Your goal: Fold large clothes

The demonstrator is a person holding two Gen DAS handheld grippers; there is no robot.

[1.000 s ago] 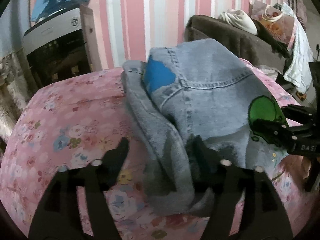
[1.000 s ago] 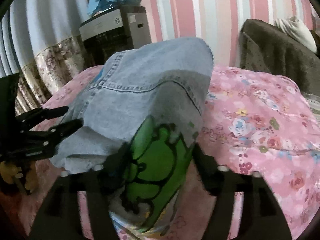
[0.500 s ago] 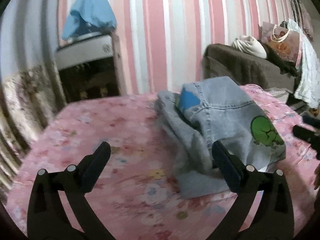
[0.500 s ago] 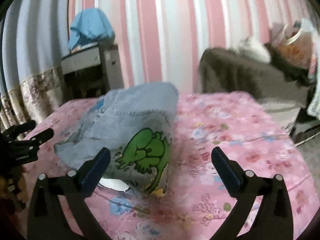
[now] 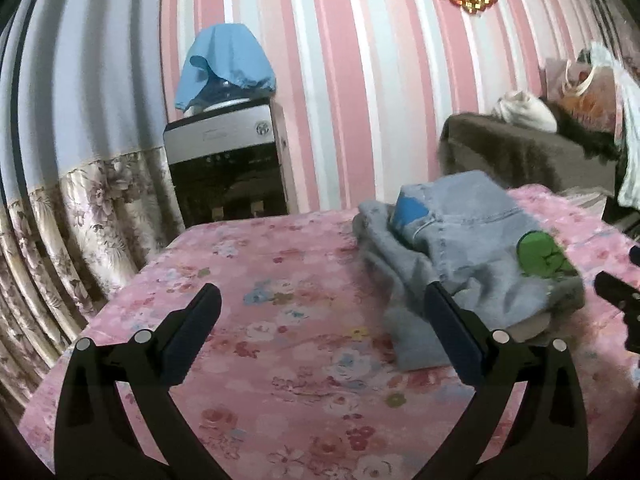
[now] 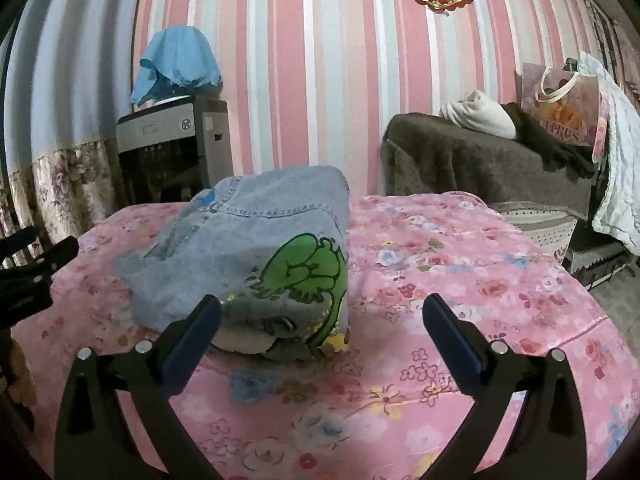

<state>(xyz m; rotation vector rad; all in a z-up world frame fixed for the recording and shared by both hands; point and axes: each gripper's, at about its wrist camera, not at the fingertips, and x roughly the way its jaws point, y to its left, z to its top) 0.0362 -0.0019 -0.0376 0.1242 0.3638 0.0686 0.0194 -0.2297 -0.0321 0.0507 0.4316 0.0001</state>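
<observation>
Two grippers, both spread wide with nothing between the jaws, just opened. Left gripper [image 5: 320,320] over bare pink floral bedspread [image 5: 280,360]; right gripper [image 6: 320,322] likewise. One folded denim garment [image 6: 256,248] lying on the bedspread just ahead of the right gripper's left finger, and ahead-right of the left gripper, apart from both. One green cartoon print [image 6: 308,268] on its near face, one blue patch [image 5: 412,212] farther back. Underside layers bunched, hard to make out. Opposite gripper cut off at each frame's edge.
</observation>
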